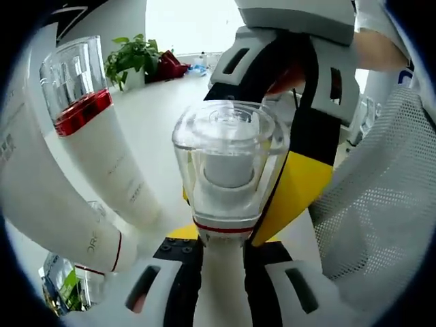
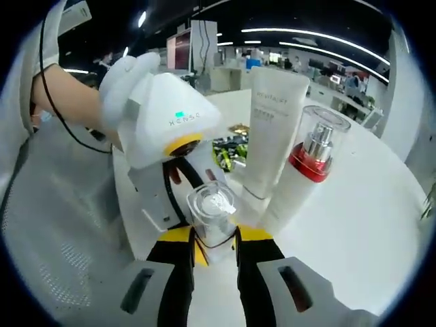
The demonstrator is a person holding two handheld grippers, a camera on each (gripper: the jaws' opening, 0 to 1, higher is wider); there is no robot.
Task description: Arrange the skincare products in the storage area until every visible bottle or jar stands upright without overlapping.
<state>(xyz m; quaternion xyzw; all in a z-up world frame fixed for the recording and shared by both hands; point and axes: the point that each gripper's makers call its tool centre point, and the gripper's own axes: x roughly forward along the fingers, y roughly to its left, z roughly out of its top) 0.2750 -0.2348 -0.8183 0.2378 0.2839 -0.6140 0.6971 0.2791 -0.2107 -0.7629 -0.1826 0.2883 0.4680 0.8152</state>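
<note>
White tabletop (image 2: pixel 354 218) carries a tube (image 2: pixel 269 136) and red-collared pump bottle (image 2: pixel 303 170), touching. Both the left gripper (image 1: pixel 223 269) and right gripper (image 2: pixel 212 262) apparently pinch one clear-capped bottle (image 1: pixel 228 170) (contact partly hidden) beside a mesh basket (image 1: pixel 388 204).

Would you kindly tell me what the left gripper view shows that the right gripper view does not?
Left gripper view: a potted plant at the far end of the table. Right gripper view: ceiling lights over an office. Both share the clear-capped bottle between the jaws, the red-banded pump bottle, the white tube and the mesh basket.
</note>
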